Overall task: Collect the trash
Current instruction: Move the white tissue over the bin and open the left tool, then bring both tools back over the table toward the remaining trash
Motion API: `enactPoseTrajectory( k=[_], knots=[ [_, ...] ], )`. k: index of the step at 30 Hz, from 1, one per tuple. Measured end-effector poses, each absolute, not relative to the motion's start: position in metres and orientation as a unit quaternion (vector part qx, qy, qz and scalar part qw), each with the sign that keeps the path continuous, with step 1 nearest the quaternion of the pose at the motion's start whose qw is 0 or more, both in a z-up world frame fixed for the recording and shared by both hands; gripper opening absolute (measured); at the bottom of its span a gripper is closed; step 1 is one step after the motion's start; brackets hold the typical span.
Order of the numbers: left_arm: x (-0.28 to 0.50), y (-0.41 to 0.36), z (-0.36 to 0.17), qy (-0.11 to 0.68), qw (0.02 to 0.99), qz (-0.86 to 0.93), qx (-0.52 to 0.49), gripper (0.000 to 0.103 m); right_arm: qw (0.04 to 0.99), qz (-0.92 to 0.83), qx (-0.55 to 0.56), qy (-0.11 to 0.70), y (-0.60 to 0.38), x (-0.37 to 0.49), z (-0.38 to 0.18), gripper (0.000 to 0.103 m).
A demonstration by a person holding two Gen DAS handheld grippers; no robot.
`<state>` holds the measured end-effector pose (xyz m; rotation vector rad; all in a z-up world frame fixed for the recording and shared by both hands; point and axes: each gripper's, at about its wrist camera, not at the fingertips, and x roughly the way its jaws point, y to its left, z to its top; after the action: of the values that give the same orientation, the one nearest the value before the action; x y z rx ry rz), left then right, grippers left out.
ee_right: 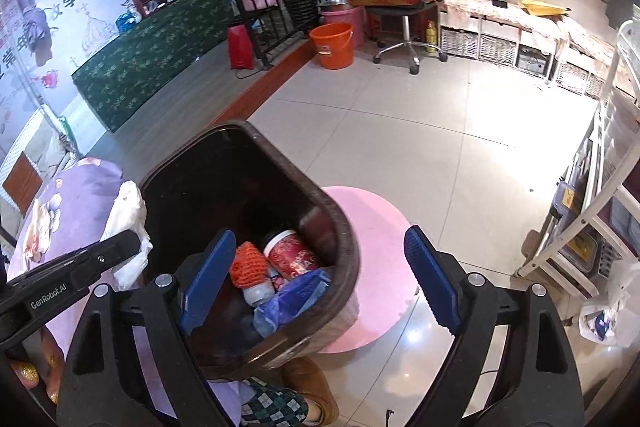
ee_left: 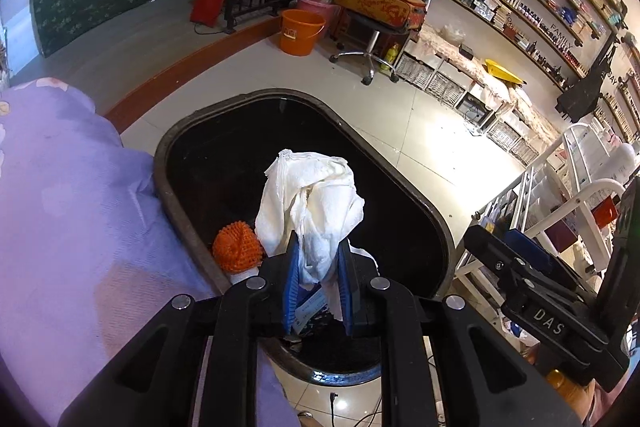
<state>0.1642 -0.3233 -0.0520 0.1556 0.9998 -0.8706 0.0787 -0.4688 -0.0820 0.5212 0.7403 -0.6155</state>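
1. White crumpled paper towel (ee_left: 310,211) is clamped between the blue pads of the left gripper (ee_left: 318,279), whose jaws stand narrow around its lower end. In the left wrist view the towel rises above the dark opening of the brown trash bin (ee_left: 436,227).
2. Beside the towel in that view, just inside the bin's near left wall, sits an orange mesh-wrapped bottle (ee_left: 236,247). A lilac floral cloth (ee_left: 68,211) lies against the bin's left rim, and the right gripper (ee_left: 540,299) shows as a black body off the bin's right side.
3. Across the tiled floor (ee_left: 420,131) beyond the bin, an orange bucket (ee_left: 302,31) stands near a swivel stool (ee_left: 372,31) that carries a patterned suitcase (ee_left: 380,3).
4. In the right wrist view the right gripper (ee_right: 320,283) has its jaws wide with nothing clamped; one blue pad is over the bin (ee_right: 224,171), the other is outside its right wall.
5. Inside the bin lie the orange mesh-wrapped bottle (ee_right: 250,267), a red cup (ee_right: 294,253) and a blue plastic bag (ee_right: 292,301).
6. A pink round stool (ee_right: 376,267) stands just right of the bin. At the bin's left rim the left gripper (ee_right: 76,275) holds the white towel (ee_right: 130,219).
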Motion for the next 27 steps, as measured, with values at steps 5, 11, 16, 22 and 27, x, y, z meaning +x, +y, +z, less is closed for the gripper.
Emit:
enactPoseTrajectory(
  k=[5,11,16,22,27],
  knots=[
    [0.160,-0.329,-0.056,0.460,0.784,-0.406,0.089,0.054,0.852,-0.300,0.250,0.349,-0.473,0.077,-0.081,0.086],
    [0.151,-0.328,-0.047,0.426,0.790,-0.431,0.091,0.092,0.851,-0.304,0.252,0.346,-0.476,0.077,-0.078,0.089],
    [0.148,-0.311,-0.035,0.398,0.812,-0.418,0.082,0.095,0.852,-0.305,0.252,0.343,-0.473,0.080,-0.074,0.091],
    [0.153,-0.267,-0.021,0.379,0.846,-0.373,0.039,0.097,0.862,-0.283,0.241,0.346,-0.461,0.092,-0.071,0.093],
    [0.154,-0.234,-0.012,0.355,0.876,-0.326,0.033,0.097,0.874,-0.252,0.219,0.354,-0.439,0.107,-0.068,0.093]
  ],
)
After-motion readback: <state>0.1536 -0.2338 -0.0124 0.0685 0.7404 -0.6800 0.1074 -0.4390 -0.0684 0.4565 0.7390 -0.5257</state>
